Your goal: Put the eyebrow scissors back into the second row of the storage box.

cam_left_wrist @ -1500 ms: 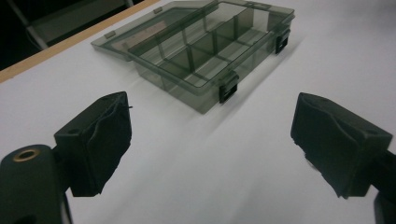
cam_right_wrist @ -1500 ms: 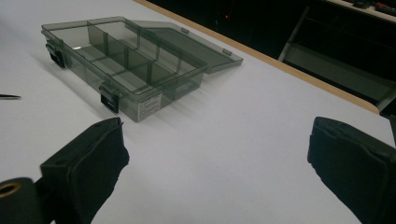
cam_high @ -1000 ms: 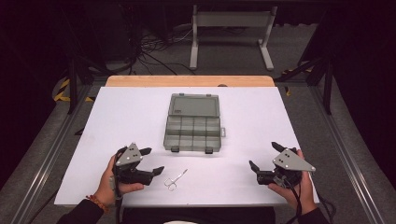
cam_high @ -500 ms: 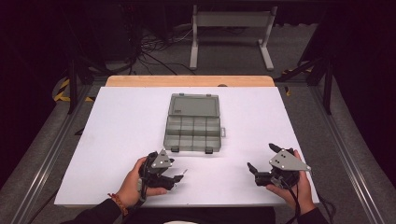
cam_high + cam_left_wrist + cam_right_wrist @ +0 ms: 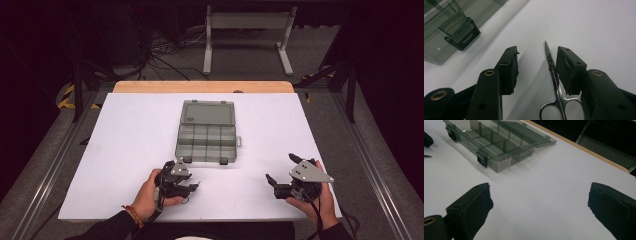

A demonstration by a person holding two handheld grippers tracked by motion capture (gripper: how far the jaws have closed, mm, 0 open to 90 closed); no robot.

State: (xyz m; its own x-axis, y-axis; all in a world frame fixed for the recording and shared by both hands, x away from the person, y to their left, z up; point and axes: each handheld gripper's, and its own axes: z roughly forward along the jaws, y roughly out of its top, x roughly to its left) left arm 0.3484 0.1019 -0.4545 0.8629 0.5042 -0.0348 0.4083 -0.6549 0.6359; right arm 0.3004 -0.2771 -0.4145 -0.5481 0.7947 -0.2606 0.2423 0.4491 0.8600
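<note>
Small steel scissors [image 5: 554, 82] lie flat on the white table [image 5: 125, 150], blades pointing away from me. My left gripper [image 5: 537, 53] straddles them low over the table. Its jaws have just been closing: the right pad [image 5: 567, 71] sits against the blades, while the left pad [image 5: 510, 67] is still a gap away. In the high view the left gripper [image 5: 192, 186] is just below the box's front left corner. My right gripper [image 5: 281, 167] rests open at the front right with nothing between its jaws [image 5: 540, 197].
A smoky transparent compartment box [image 5: 206, 136] stands mid-table with its lid folded back; its black latches [image 5: 461, 33] face me. Its compartments [image 5: 491, 142] look bare. A wooden strip [image 5: 200, 86] edges the table's far side.
The left hand has moved right from the table's front left onto the scissors, and its jaws have narrowed around them. The right hand has stayed put.
</note>
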